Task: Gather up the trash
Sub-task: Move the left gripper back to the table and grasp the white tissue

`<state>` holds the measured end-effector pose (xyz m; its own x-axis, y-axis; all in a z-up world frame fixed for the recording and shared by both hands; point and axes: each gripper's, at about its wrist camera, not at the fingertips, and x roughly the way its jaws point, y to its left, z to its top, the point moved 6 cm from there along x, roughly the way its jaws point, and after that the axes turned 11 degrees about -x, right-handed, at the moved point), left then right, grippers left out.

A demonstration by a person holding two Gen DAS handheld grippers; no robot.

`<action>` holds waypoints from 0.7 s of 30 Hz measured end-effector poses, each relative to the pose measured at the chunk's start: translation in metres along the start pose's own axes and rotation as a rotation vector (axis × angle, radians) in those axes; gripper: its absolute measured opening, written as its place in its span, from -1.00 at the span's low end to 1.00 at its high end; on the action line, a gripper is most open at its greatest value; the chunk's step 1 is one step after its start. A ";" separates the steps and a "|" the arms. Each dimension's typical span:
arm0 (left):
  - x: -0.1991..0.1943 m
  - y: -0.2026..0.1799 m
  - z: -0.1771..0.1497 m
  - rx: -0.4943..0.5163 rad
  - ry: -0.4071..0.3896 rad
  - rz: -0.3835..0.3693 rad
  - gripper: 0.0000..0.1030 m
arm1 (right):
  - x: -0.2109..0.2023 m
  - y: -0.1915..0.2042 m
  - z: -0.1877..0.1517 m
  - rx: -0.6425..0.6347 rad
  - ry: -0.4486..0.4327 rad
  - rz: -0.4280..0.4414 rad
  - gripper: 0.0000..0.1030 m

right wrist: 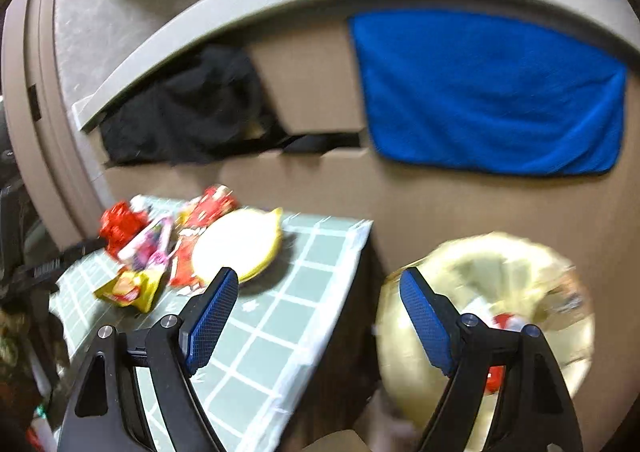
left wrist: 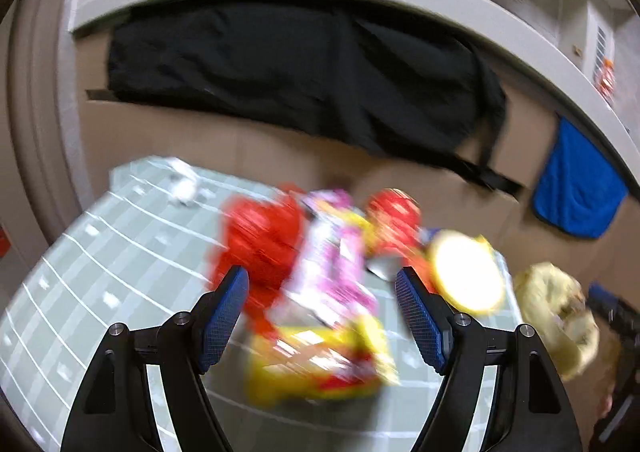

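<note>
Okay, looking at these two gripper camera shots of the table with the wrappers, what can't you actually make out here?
- Wrapper pile, left wrist view: motion blur smears the print and where one wrapper ends.
- Yellowish bag, right wrist view: blurred, and the right gripper finger covers part of it, so its contents are unclear.
- White scrap at the table's far corner, left wrist view: too small and blurred to identify.
- Table's near edge: cut off in both views.

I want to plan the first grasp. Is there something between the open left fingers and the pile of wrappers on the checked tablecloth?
Nothing visible blocks it. The left gripper is open, and the wrappers lie straight ahead on the checked tablecloth, uncovered. The yellow-rimmed plate sits beside the pile, not in front.
</note>
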<state>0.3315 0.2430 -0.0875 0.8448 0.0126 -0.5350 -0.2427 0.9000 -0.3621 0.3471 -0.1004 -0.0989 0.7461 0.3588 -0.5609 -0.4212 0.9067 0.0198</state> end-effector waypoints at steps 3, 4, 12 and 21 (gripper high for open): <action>0.008 0.033 0.033 -0.031 -0.093 0.083 0.48 | 0.017 0.024 -0.004 -0.020 0.035 0.035 0.57; 0.017 0.048 0.045 -0.045 -0.111 0.132 0.48 | 0.021 0.030 -0.005 -0.027 0.043 0.038 0.57; 0.136 0.124 0.086 -0.122 0.049 0.265 0.23 | 0.057 0.076 0.000 -0.107 0.077 0.075 0.57; 0.207 0.152 0.089 -0.193 0.188 0.322 -0.35 | 0.084 0.079 -0.003 -0.116 0.133 0.076 0.57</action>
<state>0.5119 0.4211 -0.1849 0.6138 0.1841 -0.7677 -0.5803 0.7645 -0.2807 0.3753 0.0011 -0.1467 0.6381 0.3862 -0.6661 -0.5362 0.8437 -0.0244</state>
